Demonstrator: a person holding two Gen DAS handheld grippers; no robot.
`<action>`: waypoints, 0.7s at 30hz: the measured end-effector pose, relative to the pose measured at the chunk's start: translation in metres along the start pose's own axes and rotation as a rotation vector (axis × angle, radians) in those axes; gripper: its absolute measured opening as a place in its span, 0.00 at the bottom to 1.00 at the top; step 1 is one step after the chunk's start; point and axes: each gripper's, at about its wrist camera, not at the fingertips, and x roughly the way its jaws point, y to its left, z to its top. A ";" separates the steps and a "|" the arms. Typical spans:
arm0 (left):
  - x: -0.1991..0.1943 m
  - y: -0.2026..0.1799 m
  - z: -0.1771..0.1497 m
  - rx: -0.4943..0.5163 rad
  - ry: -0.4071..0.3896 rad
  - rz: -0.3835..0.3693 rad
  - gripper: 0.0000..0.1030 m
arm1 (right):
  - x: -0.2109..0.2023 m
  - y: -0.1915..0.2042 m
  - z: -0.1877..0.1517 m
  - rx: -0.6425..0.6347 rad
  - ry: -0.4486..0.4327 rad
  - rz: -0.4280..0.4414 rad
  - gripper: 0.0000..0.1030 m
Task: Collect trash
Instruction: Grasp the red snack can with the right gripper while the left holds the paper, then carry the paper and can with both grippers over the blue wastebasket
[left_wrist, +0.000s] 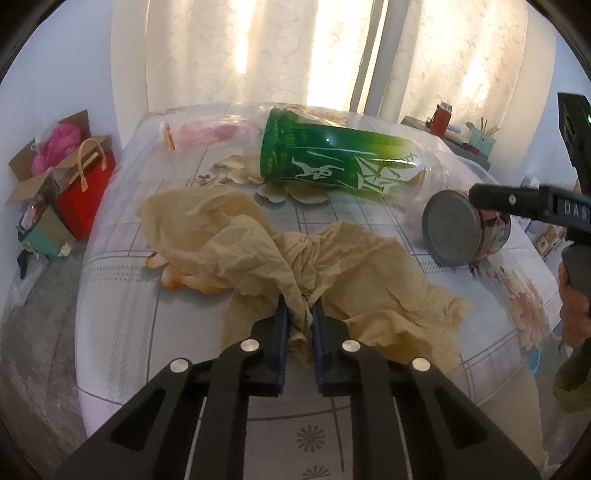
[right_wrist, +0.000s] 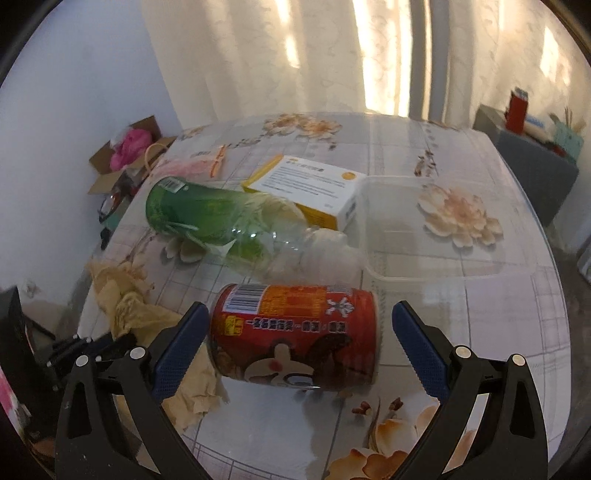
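My left gripper (left_wrist: 300, 314) is shut on a crumpled tan paper napkin (left_wrist: 258, 243) that lies spread on the table; it also shows at the left of the right wrist view (right_wrist: 129, 306). My right gripper (right_wrist: 295, 314) is open, its fingers on either side of a red drink can (right_wrist: 295, 332) lying on its side; the can also shows in the left wrist view (left_wrist: 461, 232). A green-labelled plastic bottle (right_wrist: 221, 218) lies on its side behind the can. A white and yellow box (right_wrist: 310, 184) lies beyond the bottle.
A clear plastic container (right_wrist: 424, 229) sits right of the bottle on the floral table cover (right_wrist: 498, 325). A pink plastic bag (left_wrist: 207, 133) lies at the far table end. Cardboard box and red bag (left_wrist: 81, 184) stand on the floor at left. A side table with a red flask (right_wrist: 517, 107) is far right.
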 end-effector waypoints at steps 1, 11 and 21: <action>0.000 0.001 0.001 -0.005 -0.001 -0.003 0.10 | 0.001 0.001 0.000 -0.002 0.005 -0.004 0.92; -0.001 0.002 0.000 -0.021 -0.007 -0.008 0.10 | 0.018 0.006 -0.008 0.016 0.062 -0.043 0.92; -0.009 0.006 -0.001 -0.077 -0.014 -0.049 0.08 | 0.012 -0.006 -0.015 0.105 0.052 -0.019 0.87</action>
